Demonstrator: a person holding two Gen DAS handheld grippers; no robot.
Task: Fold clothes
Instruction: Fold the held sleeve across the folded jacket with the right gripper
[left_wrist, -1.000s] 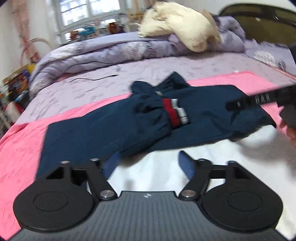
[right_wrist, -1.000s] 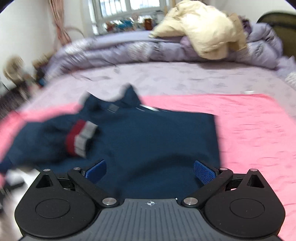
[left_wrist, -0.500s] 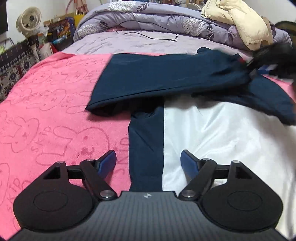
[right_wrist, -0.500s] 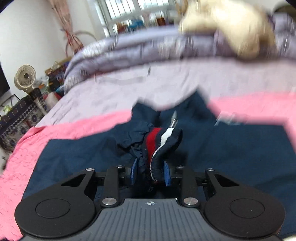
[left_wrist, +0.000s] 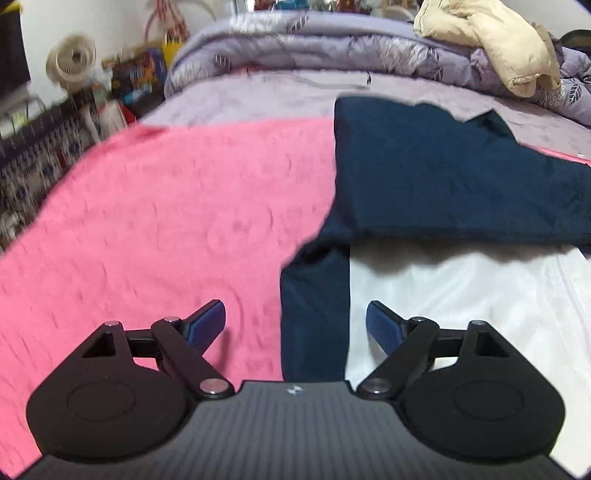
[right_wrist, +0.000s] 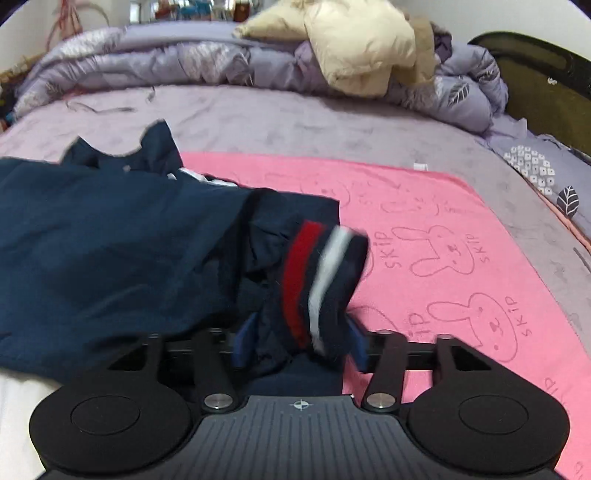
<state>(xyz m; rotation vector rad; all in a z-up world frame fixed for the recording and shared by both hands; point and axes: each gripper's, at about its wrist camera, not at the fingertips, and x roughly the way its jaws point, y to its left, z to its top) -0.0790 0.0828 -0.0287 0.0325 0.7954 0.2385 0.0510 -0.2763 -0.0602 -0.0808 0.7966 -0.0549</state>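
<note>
Right hand-held gripper (right_wrist: 297, 341) held low and level over the bed, blue pads (right_wrist: 244, 341) clamped on the striped cuff (right_wrist: 321, 280) of a navy jacket (right_wrist: 110, 251), red, white and navy bands bunched up between the jaws and slightly blurred. Sleeve drawn across the jacket's body toward the right, collar (right_wrist: 147, 147) pointing away toward the far side. Under and beside the cuff, a pink blanket (right_wrist: 461, 229) printed with rabbits and "SKIP". Beyond, a lilac bedsheet (right_wrist: 314, 118), a heaped purple duvet (right_wrist: 166, 62) and a cream puffer coat (right_wrist: 354, 44) on top. Left hand-held gripper (left_wrist: 295, 321) also low and roughly level, jaws spread wide and gripping nothing, pads (left_wrist: 207, 321) hovering just above the bed. Between them, a narrow navy strip of the jacket (left_wrist: 443, 173) running forward, pink blanket (left_wrist: 147, 221) to the left, white fabric (left_wrist: 461, 295) to the right. Folded navy body lying further ahead on the right. Fan (left_wrist: 72, 62) and clutter past the bed's left edge.
</note>
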